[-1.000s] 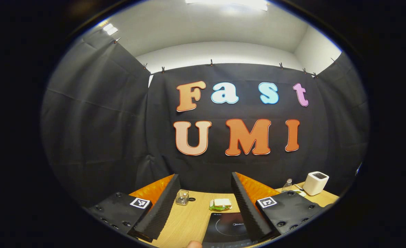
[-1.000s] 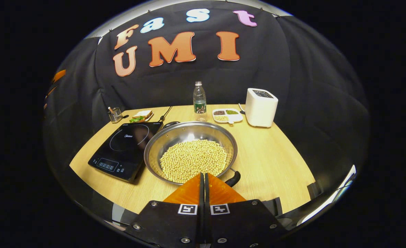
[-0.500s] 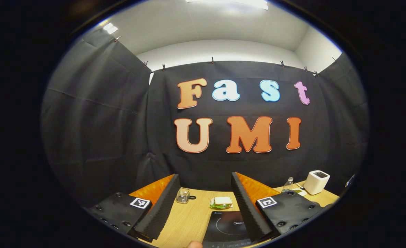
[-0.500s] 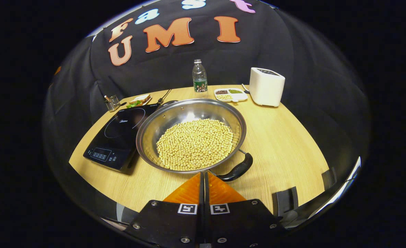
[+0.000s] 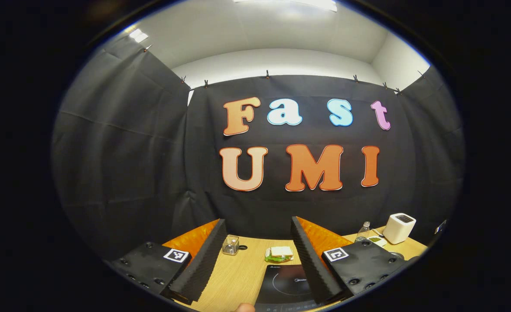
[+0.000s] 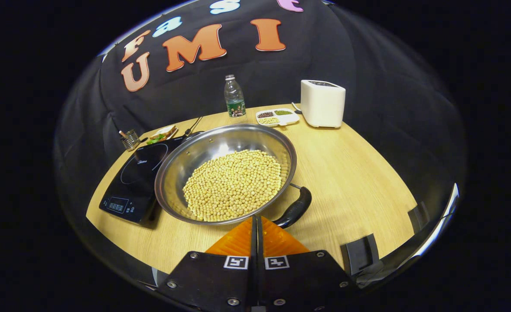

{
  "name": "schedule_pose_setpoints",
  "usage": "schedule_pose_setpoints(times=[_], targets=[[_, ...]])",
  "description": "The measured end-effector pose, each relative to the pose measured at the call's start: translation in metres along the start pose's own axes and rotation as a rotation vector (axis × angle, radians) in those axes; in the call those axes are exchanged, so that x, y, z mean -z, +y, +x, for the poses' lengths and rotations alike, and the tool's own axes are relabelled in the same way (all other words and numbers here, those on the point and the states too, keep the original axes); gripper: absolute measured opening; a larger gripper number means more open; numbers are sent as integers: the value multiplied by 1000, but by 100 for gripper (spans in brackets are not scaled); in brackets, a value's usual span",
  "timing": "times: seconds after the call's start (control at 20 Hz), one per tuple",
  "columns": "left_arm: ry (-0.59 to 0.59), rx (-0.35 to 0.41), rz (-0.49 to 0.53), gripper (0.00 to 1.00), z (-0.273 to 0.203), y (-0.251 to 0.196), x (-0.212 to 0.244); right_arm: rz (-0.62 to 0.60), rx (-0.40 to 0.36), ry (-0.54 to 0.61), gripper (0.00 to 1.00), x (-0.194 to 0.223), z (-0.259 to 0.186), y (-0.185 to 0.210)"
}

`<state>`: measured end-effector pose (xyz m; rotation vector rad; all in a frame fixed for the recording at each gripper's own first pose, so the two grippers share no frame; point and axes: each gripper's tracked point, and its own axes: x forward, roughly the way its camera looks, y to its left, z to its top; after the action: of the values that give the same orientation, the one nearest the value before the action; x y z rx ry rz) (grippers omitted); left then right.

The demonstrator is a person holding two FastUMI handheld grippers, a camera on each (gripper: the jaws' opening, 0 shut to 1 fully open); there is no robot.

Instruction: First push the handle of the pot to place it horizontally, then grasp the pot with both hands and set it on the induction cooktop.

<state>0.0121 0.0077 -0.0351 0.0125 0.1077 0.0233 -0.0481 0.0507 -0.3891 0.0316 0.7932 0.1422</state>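
Left gripper view: your left tool (image 5: 255,255) gapes wide, empty, induction cooktop (image 5: 288,286) just ahead.

Right gripper view: right tool (image 6: 255,225) closed, empty; pot (image 6: 226,172) dead ahead on counter (image 6: 350,173), handle (image 6: 296,208) slanting forward-right, nearest it.

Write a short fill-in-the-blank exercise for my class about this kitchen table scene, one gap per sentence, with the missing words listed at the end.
1. The pot is filled with ____.
2. The pot sits on the wooden table, right beside the black induction ____.
3. The right gripper has its fingers ____, close to the pot's black handle.
4. The left gripper has its fingers ____.

Missing words: beans; cooktop; shut; open
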Motion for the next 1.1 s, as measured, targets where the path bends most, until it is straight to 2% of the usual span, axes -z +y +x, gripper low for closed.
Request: schedule_pose_setpoints(times=[1.1], targets=[[14,-9,8,99,12,-1,8,92,101,-31,0,-37,30,-58]])
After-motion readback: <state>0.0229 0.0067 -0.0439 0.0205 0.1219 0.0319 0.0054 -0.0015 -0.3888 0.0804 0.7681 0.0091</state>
